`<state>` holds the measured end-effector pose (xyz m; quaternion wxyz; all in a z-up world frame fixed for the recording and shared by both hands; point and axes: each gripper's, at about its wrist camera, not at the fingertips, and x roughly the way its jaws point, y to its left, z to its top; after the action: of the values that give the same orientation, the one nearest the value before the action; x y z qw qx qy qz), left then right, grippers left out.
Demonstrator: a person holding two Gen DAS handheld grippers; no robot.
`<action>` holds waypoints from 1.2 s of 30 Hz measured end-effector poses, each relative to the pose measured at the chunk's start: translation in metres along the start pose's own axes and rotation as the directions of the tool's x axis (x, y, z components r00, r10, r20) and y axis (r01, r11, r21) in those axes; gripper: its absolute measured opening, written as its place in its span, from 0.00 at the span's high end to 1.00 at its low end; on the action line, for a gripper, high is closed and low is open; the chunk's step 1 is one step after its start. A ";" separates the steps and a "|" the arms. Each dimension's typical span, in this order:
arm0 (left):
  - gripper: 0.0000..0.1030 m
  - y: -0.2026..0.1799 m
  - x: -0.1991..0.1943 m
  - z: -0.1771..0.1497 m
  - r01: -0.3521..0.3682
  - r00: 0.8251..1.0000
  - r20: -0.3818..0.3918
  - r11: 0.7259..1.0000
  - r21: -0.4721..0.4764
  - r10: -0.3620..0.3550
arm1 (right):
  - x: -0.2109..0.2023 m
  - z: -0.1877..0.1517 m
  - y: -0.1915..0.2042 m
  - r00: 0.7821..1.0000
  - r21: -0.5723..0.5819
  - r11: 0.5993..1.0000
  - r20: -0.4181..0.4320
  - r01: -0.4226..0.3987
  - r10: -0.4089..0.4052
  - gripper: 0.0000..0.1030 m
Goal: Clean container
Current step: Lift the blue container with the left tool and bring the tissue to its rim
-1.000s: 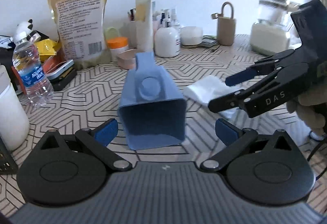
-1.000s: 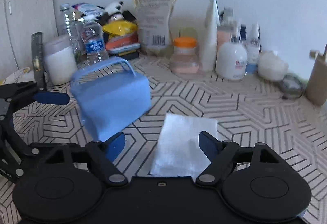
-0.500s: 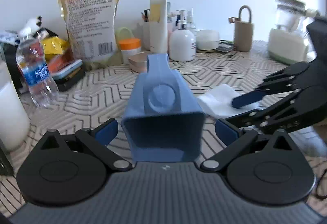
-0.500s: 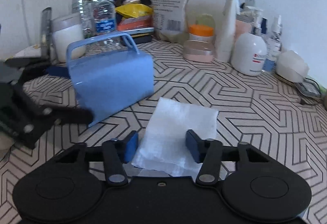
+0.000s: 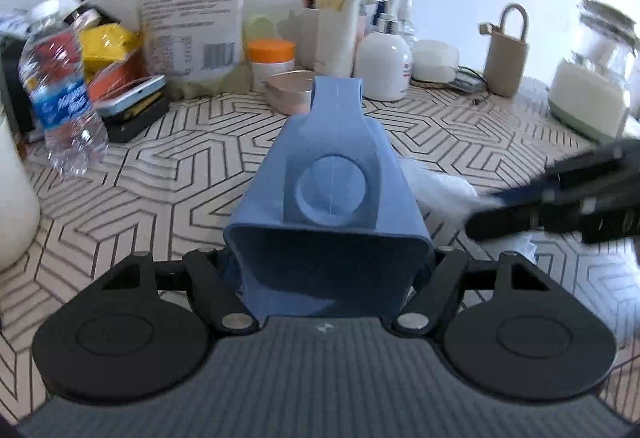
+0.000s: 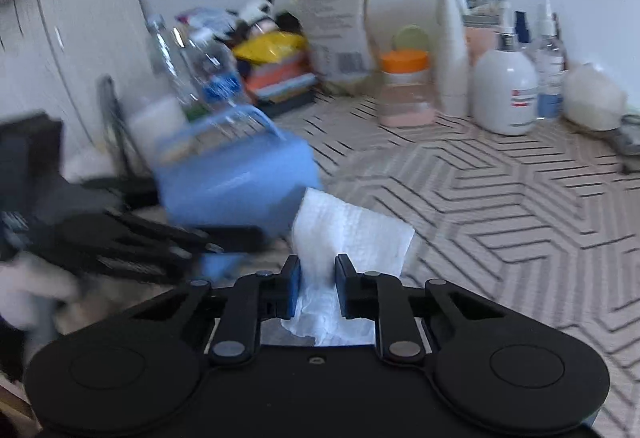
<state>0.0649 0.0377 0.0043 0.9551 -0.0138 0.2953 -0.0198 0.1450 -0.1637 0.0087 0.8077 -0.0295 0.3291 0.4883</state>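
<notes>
Left gripper (image 5: 328,266): jaws closed in on the near open end of the blue container (image 5: 332,198), one finger against each side wall, so it grips the container. The container lies on its side on the patterned table (image 5: 460,134), mouth toward the left wrist camera, handle (image 5: 338,94) pointing away.

Right gripper (image 6: 317,284): jaws pinched together on a bunched edge of the white paper towel (image 6: 352,234), gripping it; the rest of the sheet lies on the table just beside the container.

Step in hand, as judged: both grasps are taken, wiping is not yet begun. To do it well, hold the container firm with the mouth turned toward the towel, keep enough towel ahead of the fingertips to form a pad, and press into the corners without crushing the walls.

Legible writing: the water bottle (image 5: 60,94) label is too blurred to read; the tan pouch (image 5: 192,6) shows a barcode and fine print, unreadable; the white pump bottle (image 6: 506,94) label is also unreadable
</notes>
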 end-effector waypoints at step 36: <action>0.29 -0.029 -0.005 0.000 0.096 0.993 0.047 0.981 0.168 -0.105 | -0.012 0.002 -0.021 0.927 0.157 0.928 0.226 -0.339 0.300 0.78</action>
<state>0.0600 0.0086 0.0085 0.9585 0.0503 0.2651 -0.0920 0.1595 -0.1829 0.0116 0.7447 0.1520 0.2933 0.5799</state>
